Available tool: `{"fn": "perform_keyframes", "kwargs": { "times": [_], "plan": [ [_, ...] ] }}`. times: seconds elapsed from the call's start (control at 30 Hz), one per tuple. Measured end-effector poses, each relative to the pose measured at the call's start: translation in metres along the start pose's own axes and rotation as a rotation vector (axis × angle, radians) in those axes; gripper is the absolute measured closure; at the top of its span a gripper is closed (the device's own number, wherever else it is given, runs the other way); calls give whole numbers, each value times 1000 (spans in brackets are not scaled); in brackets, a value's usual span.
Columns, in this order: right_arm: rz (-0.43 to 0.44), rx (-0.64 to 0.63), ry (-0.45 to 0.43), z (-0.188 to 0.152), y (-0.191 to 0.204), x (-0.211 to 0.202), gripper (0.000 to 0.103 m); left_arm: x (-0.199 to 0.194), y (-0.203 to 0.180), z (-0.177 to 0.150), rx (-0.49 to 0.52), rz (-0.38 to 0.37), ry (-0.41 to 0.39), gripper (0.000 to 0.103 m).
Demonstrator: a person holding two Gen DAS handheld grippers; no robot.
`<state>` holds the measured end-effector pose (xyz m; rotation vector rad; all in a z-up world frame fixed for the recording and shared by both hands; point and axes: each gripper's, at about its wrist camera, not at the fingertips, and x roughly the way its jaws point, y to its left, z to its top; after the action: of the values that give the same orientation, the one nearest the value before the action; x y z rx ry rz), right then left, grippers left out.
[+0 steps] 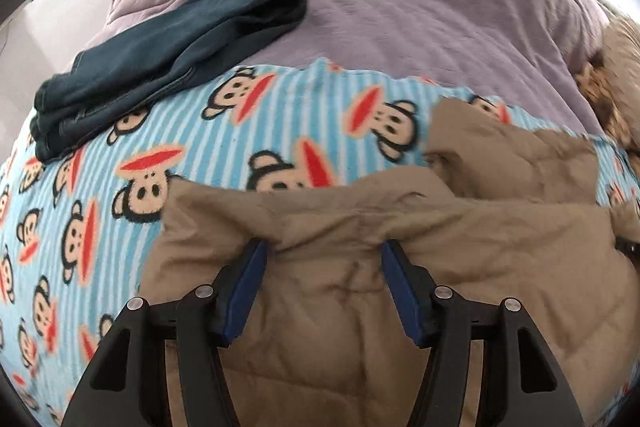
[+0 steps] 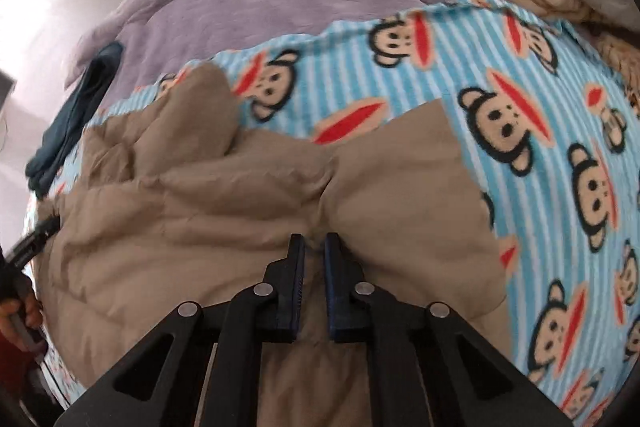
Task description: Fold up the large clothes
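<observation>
Inspecting the tan padded jacket (image 1: 344, 291), it lies spread on the monkey-print blanket (image 1: 100, 211) at the near edge of the bed, directly beneath both tools, with its long axis running left to right across the scene. The left gripper (image 1: 320, 259) stands released, jaws apart, straddling a raised ridge of the jacket's far edge; the fingers (image 1: 250, 291) flank the fabric without visibly pressing it. The right gripper (image 2: 314, 247) is clenched, jaws nearly together on a pinched crease of the jacket, and the fabric puckers toward that point, so it is judged to be gripping the cloth. The left tool sits toward the jacket's left end, the right tool toward its right end, where a flat panel extends further right. A folded dark blue garment (image 1: 160, 63) rests far left, clear of the work, on the lilac duvet (image 1: 400, 7). The next fold is judged to turn on the left jaws closing on the ridge between them, since only the right end is secured
</observation>
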<state>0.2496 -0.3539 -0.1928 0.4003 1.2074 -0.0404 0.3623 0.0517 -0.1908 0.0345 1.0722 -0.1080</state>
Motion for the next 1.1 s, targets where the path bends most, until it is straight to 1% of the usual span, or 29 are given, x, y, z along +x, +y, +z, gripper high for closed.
{"fn": "perform_keyframes", "kwargs": {
  "times": [0.13, 0.27, 0.47, 0.53, 0.6, 0.63, 0.67, 0.7, 0.8, 0.87, 0.9, 0.93, 1.0, 1.03, 1.1],
  "plan": [
    [-8, 30, -24, 7, -8, 19, 98, 18, 0, 3, 10, 13, -11, 40],
    [-11, 43, -38, 11, -10, 40, 99, 34, 2, 6, -16, 1, -8, 40],
    [14, 76, -52, 13, -17, 56, 100, 46, 1, 8, -22, 2, -18, 39],
    [2, 73, -51, 14, -16, 55, 100, 43, -1, 10, -16, 18, -9, 39],
    [-45, 67, -39, 18, -8, 50, 99, 31, -4, 14, -10, 38, -3, 39],
    [-70, 64, -32, 20, -3, 44, 94, 21, -5, 15, -5, 31, -5, 39],
    [-85, 56, -31, 20, 2, 37, 92, 11, -7, 15, 2, 11, -13, 39],
    [-77, 38, -45, 19, 12, 25, 92, -3, -10, 13, 13, -24, -32, 39],
    [37, -13, -103, 10, 39, -11, 92, -42, -30, 8, 62, -138, -101, 39],
    [81, -70, -140, 1, 60, -26, 92, -47, -43, 6, 83, -182, -106, 39],
    [83, -89, -143, -3, 68, -26, 92, -41, -53, 3, 101, -181, -100, 39],
    [79, -108, -134, -5, 76, -19, 92, -32, -59, 2, 112, -163, -89, 39],
    [43, -108, -97, -12, 80, 3, 92, -5, -64, -3, 96, -118, -43, 39],
    [37, -95, -94, -14, 78, 15, 92, 8, -61, -7, 65, -130, -31, 39],
    [41, -79, -118, -19, 72, 28, 92, 20, -55, -10, 31, -142, -44, 39]
  ]
}}
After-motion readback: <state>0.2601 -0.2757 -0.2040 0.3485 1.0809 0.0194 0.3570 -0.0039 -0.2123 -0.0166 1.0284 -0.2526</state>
